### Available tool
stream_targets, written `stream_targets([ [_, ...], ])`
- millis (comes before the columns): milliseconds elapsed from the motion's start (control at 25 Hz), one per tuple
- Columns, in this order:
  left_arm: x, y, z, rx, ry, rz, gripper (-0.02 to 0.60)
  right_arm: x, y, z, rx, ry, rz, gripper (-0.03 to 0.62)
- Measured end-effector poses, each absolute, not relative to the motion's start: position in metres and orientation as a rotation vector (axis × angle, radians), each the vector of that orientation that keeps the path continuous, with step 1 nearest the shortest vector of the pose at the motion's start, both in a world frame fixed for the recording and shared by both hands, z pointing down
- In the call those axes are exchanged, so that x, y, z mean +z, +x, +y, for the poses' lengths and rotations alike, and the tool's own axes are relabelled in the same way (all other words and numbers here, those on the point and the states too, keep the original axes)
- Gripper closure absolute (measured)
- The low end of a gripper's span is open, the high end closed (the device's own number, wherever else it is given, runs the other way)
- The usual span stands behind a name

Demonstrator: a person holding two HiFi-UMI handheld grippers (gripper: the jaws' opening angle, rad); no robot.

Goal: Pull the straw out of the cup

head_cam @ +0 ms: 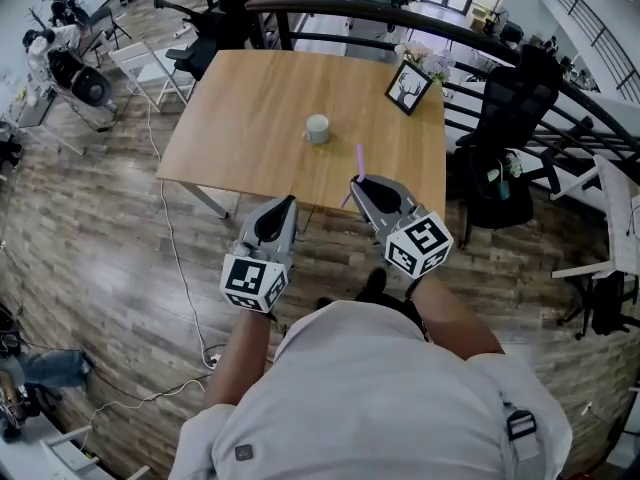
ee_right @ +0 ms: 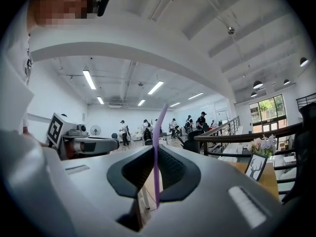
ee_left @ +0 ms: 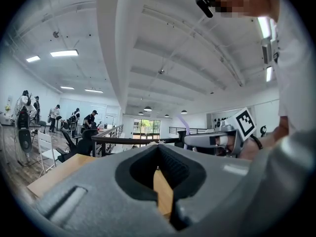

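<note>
A pale cup (head_cam: pixel 317 128) stands near the middle of the wooden table (head_cam: pixel 240 98), with no straw in it. The purple straw (head_cam: pixel 360 158) is upright in my right gripper (head_cam: pixel 356 181), which is shut on it over the table's near edge, well short of the cup. In the right gripper view the straw (ee_right: pixel 156 147) runs straight up between the dark pads. My left gripper (head_cam: pixel 291 200) hovers beside it off the table's near edge, its jaw tips together and nothing between them. Both grippers point level toward the table.
A framed deer picture (head_cam: pixel 408 86) and a small flower pot (head_cam: pixel 432 61) sit at the table's far right corner. A black office chair (head_cam: pixel 510 118) stands right of the table, a white chair (head_cam: pixel 150 68) to its left. A railing (head_cam: pixel 400 13) curves behind.
</note>
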State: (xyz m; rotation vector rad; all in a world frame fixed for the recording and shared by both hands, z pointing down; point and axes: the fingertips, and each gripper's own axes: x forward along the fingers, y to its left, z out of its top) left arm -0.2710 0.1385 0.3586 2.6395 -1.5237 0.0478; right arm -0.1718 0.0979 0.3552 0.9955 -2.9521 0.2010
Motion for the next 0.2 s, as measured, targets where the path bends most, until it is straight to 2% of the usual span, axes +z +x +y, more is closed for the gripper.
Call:
stream_targets([
  [200,0.345,-0.235,0.067,0.081,2.627,-1.520,0.578,0.348,-0.135,0.026,0.264,0.989,-2.946,0.562],
])
